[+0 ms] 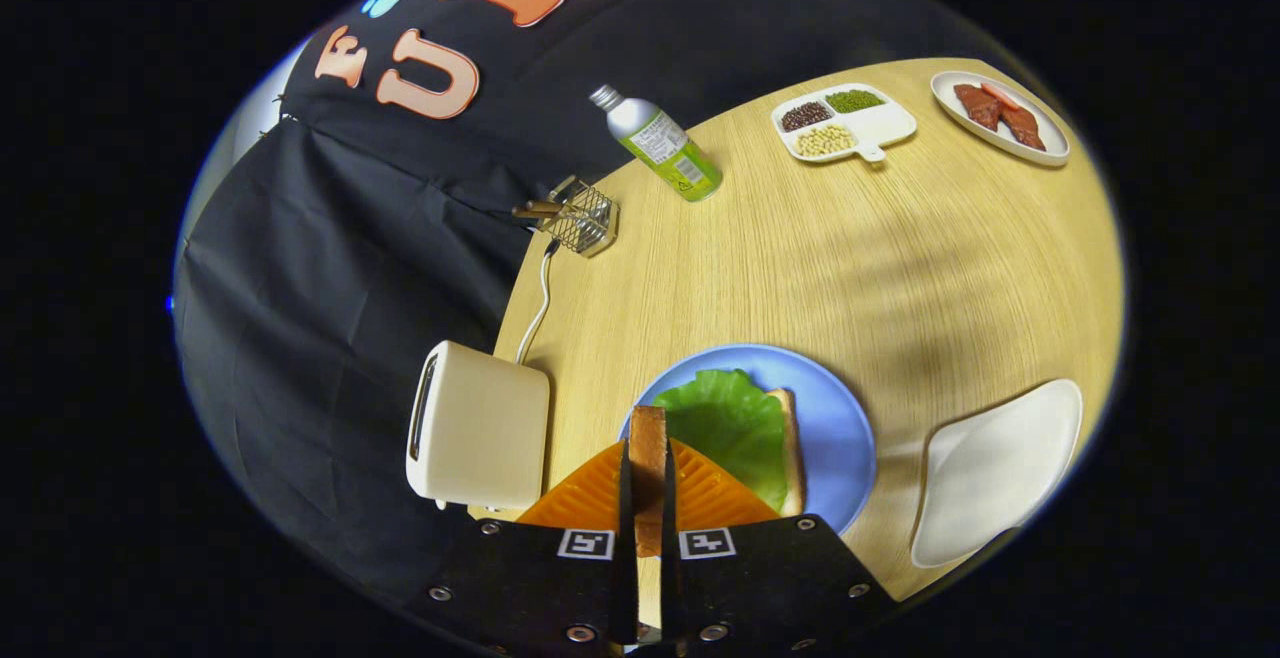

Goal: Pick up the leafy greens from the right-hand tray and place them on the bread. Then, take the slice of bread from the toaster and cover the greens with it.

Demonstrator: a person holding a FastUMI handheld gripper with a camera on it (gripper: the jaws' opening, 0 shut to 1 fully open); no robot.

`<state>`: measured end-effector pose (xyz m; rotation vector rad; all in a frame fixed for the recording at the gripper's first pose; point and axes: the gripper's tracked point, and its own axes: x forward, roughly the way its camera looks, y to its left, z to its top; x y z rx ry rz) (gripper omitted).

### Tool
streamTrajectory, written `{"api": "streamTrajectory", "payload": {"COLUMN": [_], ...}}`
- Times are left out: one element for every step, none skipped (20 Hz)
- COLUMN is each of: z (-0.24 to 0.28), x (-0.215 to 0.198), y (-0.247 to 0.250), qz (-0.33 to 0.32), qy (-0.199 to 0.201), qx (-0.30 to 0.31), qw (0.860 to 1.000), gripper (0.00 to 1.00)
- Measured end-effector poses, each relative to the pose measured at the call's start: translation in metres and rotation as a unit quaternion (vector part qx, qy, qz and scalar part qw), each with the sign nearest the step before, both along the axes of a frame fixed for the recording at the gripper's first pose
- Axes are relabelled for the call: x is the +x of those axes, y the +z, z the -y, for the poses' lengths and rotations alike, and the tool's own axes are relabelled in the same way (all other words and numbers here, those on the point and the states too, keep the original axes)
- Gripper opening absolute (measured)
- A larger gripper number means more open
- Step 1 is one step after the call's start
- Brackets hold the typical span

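Gripper (648, 498): fingers are pressing from both sides on an upright slice of bread (648, 473), holding it edge-on above the near rim of the blue plate (840, 418).

Blue plate: sitting just ahead of the fingers, carrying a second bread slice (790, 458) lying flat with leafy greens (735, 423) resting on top of it.

Toaster (480, 433): standing just beside the plate, at the desk's edge; its cord (540, 303) is running away toward a wire basket (585, 218) holding wooden-handled utensils.

White tray (995, 473): lying on the opposite side of the plate from the toaster, near the desk's edge, nothing in it.

Divided dish (880, 128): sitting far beyond the fingers, its three compartments holding dark, green and pale beans.

Oval plate (1000, 123): lying beside the divided dish, carrying reddish meat slices (1000, 110).

Bottle (660, 143): standing at the far edge of the desk (850, 258), between basket and divided dish.

Open room: a wide bare stretch of desk is lying between the blue plate and the far dishes.
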<state>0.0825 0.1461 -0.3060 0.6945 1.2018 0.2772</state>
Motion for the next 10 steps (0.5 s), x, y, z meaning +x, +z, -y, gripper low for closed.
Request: {"api": "streamTrajectory", "payload": {"z": [0.007,0.012,0.016,0.018,0.018,0.02,0.02,0.022,0.023,0.024], "x": [0.0,-0.003,-0.005,-0.005,-0.005,-0.004,-0.005,-0.005,-0.006,-0.005], "y": [-0.008,-0.014,-0.02,-0.024,-0.027,-0.031,-0.035,-0.038,-0.04,-0.042], "qz": [0.002,0.0,-0.005,-0.006,-0.005,-0.003,0.001,0.006,0.012,0.02], "qy": [0.001,0.003,0.002,0.0,-0.001,-0.002,0.0,0.003,0.006,0.01], "qx": [-0.015,-0.03,-0.04,-0.041,-0.043,-0.047,-0.053,-0.06,-0.069,-0.077], "qw": [1.0,1.0,0.999,0.999,0.999,0.999,0.999,0.998,0.998,0.997], "gripper": [0.09,0.09,0.09,0.09,0.09,0.09,0.09,0.09,0.09,0.12]}}
